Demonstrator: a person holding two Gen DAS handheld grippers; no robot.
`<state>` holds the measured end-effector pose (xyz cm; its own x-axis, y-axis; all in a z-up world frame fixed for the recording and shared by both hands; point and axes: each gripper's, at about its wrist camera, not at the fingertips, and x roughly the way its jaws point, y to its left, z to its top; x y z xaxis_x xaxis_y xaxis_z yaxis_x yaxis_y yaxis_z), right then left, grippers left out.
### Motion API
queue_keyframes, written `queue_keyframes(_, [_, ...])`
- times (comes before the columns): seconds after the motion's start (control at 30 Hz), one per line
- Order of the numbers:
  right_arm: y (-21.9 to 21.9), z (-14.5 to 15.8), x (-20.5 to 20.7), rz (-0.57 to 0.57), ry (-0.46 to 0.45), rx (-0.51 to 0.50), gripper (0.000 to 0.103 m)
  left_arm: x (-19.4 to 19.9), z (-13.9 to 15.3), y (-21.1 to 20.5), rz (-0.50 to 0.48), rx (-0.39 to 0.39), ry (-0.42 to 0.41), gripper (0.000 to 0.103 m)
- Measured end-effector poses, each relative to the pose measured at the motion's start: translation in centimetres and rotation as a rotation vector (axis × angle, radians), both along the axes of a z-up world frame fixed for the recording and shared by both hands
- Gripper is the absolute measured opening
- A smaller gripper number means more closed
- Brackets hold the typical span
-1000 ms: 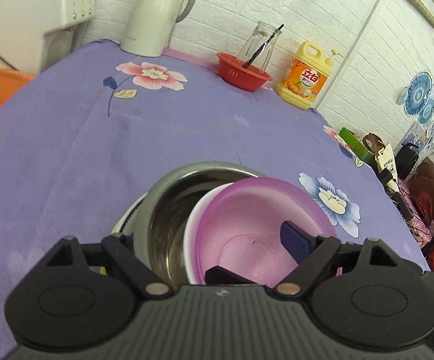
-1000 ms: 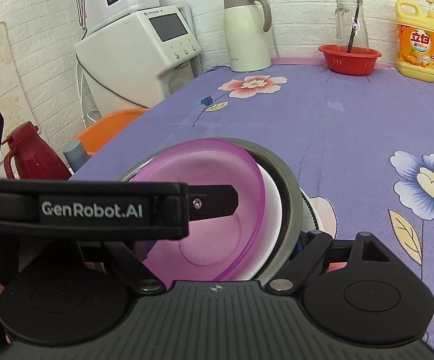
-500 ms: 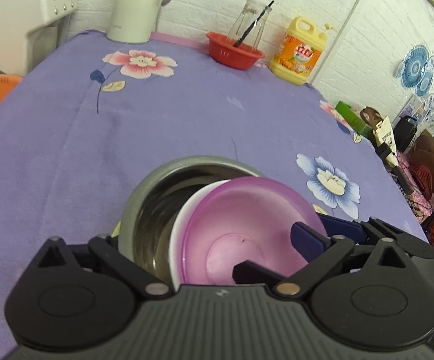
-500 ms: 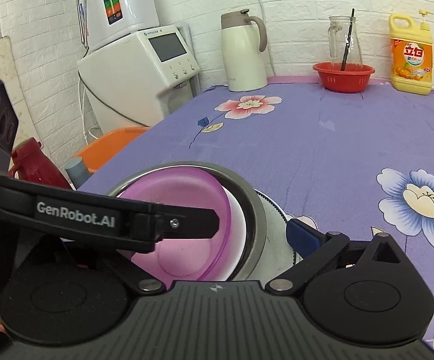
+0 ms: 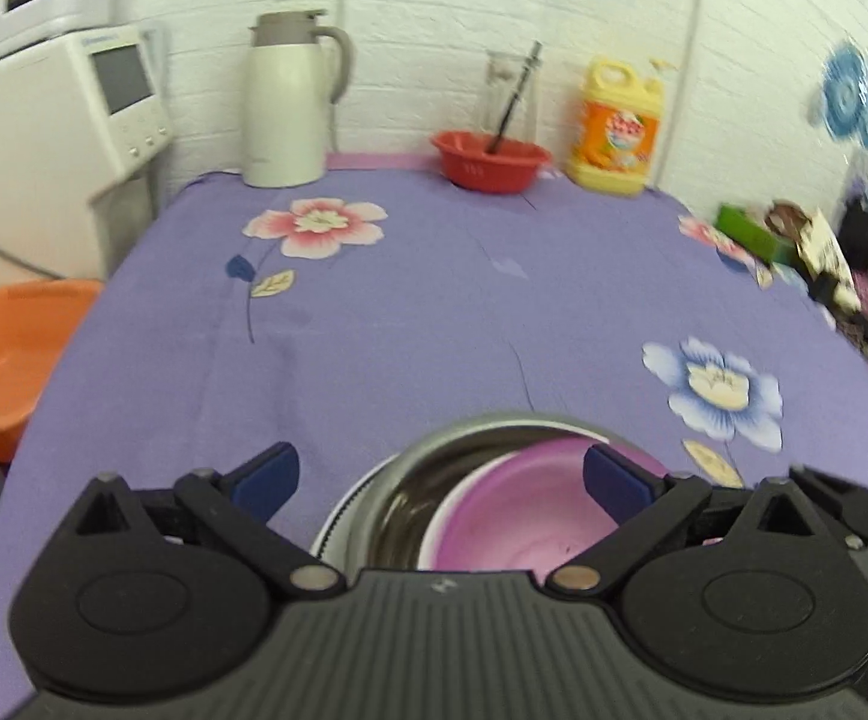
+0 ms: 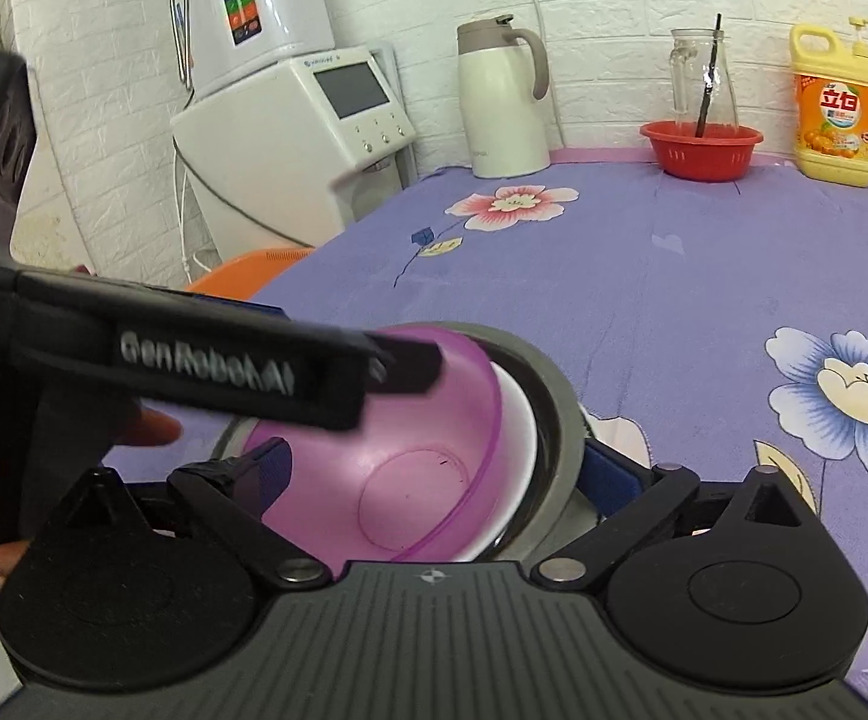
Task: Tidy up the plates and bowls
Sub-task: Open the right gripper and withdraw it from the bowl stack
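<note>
A pink plastic bowl [image 6: 410, 468] sits nested in a white bowl [image 6: 518, 420], inside a steel bowl [image 6: 554, 402], on a white plate [image 5: 338, 516] at the table's near edge. The stack also shows in the left wrist view: pink bowl [image 5: 524, 516], steel bowl [image 5: 434, 456]. My left gripper [image 5: 443, 471] is open and empty above the stack. My right gripper [image 6: 434, 474] is open, its jaws wide on either side of the stack, left finger inside the pink bowl, right finger outside the steel rim. The left gripper's body crosses the right wrist view.
A purple floral tablecloth [image 5: 434, 300] covers the table. At the back stand a white kettle [image 5: 290, 108], a red basket [image 5: 488, 159] with a glass jug, and a yellow detergent bottle [image 5: 617, 129]. An orange basin [image 5: 8, 354] and a water dispenser [image 6: 302, 138] are left of the table.
My left gripper has opened wide, let go of the pink bowl and pulled back and up. My right gripper has moved in around the stack.
</note>
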<state>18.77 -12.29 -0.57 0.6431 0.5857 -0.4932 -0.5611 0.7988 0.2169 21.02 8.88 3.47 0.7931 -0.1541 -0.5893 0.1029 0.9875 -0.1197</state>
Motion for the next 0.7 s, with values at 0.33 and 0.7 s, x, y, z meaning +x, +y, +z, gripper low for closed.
queue_keyframes(0.33, [-3.7,0.7,-1.2,-0.156,0.002,0.023,0.103,-3.0,-0.1,-2.0,0.032,-0.053,-0.043,0.1])
queue_keyframes(0.7, [-7.2,0.8,-7.5,-0.362,-0.047,-0.034,0.103,-9.8,-0.9,-5.5,-0.007,-0.085,-0.065,0.1])
